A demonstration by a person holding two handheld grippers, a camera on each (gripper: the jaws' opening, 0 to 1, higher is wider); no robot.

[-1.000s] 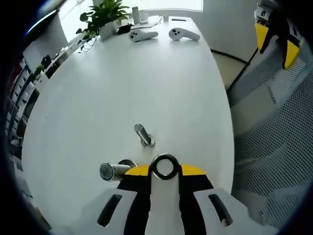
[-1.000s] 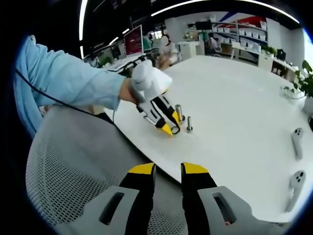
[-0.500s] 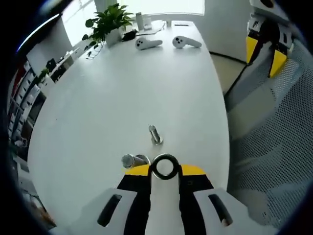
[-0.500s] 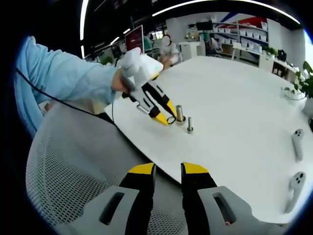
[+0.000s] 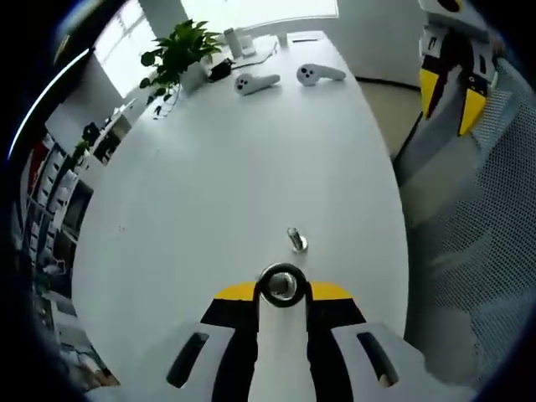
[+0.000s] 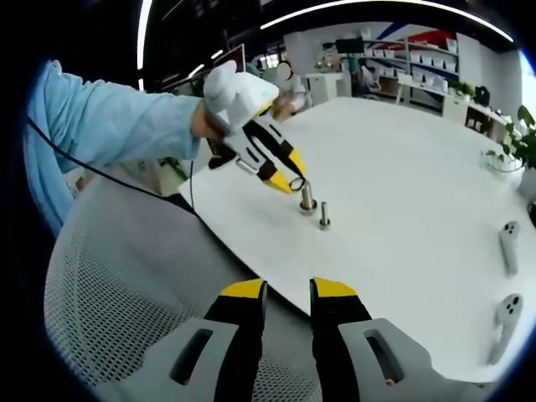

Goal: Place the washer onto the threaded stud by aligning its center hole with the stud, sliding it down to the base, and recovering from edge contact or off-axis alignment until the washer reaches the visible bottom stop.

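Metal washer (image 5: 281, 285) pinched in left gripper (image 6: 287, 182) jaws above stud (image 6: 307, 199); right gripper (image 6: 287, 293) empty, narrowly parted.

Left gripper (image 5: 282, 291) pinches the washer (image 5: 281, 285); a small bolt (image 5: 296, 240) stands just beyond.

The washer (image 5: 281, 285) between the left gripper (image 5: 281, 295) tips looks like dark polished metal, as does the shiny stud (image 6: 307, 197) beneath it (bright highlights). The table (image 5: 226, 167) ahead is smooth matt white; the chair (image 6: 126, 293) behind is grey woven mesh.
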